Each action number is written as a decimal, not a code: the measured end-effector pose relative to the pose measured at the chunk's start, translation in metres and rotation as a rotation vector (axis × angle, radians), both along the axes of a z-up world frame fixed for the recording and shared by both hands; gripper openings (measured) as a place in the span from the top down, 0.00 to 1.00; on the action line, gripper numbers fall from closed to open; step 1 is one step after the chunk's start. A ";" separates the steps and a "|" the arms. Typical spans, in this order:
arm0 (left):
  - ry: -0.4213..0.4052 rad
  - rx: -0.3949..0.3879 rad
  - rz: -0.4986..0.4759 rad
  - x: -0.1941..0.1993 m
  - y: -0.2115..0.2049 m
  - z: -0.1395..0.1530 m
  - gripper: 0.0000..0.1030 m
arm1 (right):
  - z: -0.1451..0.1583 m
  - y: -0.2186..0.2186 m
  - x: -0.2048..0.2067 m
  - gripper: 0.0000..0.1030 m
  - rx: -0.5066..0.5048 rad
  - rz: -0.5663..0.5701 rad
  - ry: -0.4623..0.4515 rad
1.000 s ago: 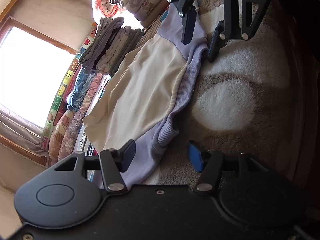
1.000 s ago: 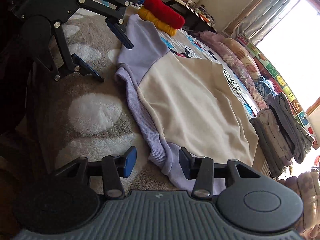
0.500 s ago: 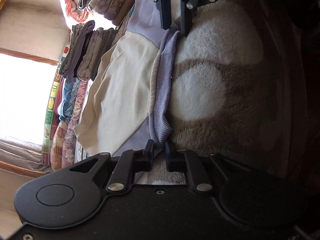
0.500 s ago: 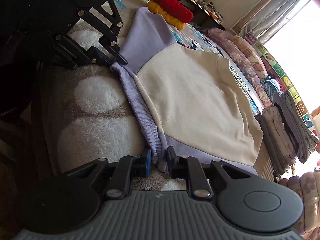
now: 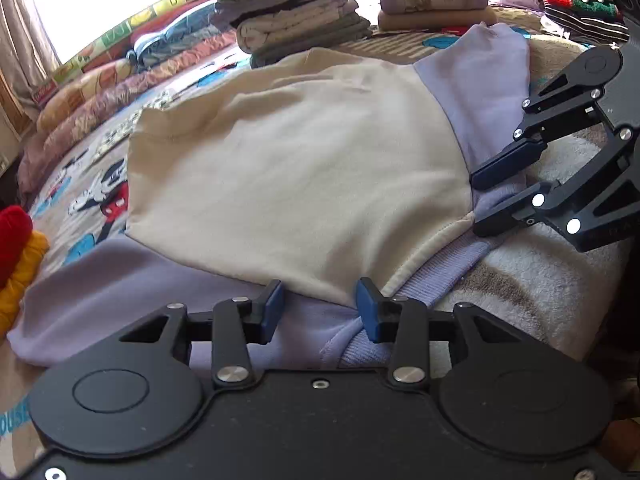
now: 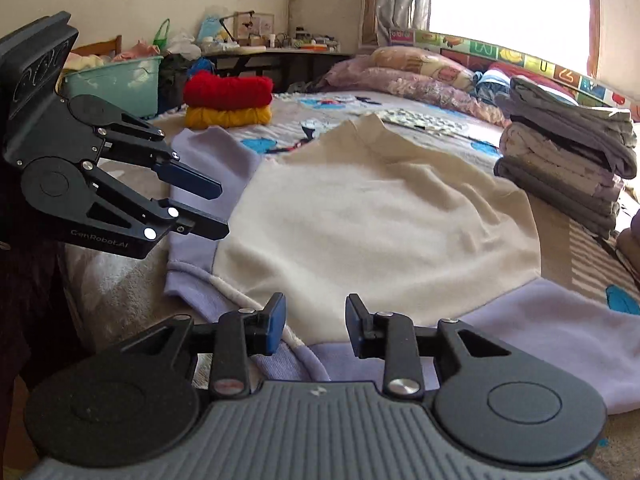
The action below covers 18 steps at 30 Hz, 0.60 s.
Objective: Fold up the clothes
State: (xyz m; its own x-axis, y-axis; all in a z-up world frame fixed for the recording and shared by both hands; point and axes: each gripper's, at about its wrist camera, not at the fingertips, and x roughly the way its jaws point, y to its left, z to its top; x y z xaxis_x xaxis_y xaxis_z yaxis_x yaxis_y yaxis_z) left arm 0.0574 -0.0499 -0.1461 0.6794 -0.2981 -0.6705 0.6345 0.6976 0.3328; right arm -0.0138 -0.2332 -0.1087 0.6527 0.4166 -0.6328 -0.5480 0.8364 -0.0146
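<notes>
Sweatshirt (image 5: 296, 184) cream body, lilac sleeves, spread flat.

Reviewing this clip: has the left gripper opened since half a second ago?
Yes. The left gripper was pinched on the sweatshirt hem; now its jaws stand apart over that hem, which lies on the bed.

A bed (image 6: 448, 114) in a cartoon-print cover carries a cream-and-lilac sweatshirt (image 6: 376, 224) just ahead of the fingers, folded stacks (image 6: 568, 164) beyond, and red and yellow rolls (image 6: 228, 102).
</notes>
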 end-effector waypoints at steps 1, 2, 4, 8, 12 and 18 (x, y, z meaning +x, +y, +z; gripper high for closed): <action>-0.019 0.020 -0.004 -0.003 -0.003 0.006 0.61 | -0.007 0.001 0.001 0.66 -0.028 0.001 0.033; -0.053 0.007 0.002 -0.008 -0.005 0.014 0.61 | -0.009 0.001 -0.004 0.66 -0.034 -0.001 0.027; -0.107 -0.045 -0.007 -0.020 -0.002 0.029 0.59 | -0.002 0.000 -0.018 0.67 -0.075 -0.003 -0.015; -0.099 0.013 -0.032 -0.020 -0.016 0.019 0.55 | 0.000 -0.011 -0.019 0.67 -0.042 -0.047 -0.009; -0.067 0.087 -0.050 -0.019 -0.022 0.013 0.52 | 0.000 -0.023 -0.015 0.61 0.011 -0.097 0.013; -0.130 -0.152 -0.030 -0.021 -0.006 0.042 0.51 | 0.022 -0.064 -0.019 0.59 0.160 -0.287 -0.080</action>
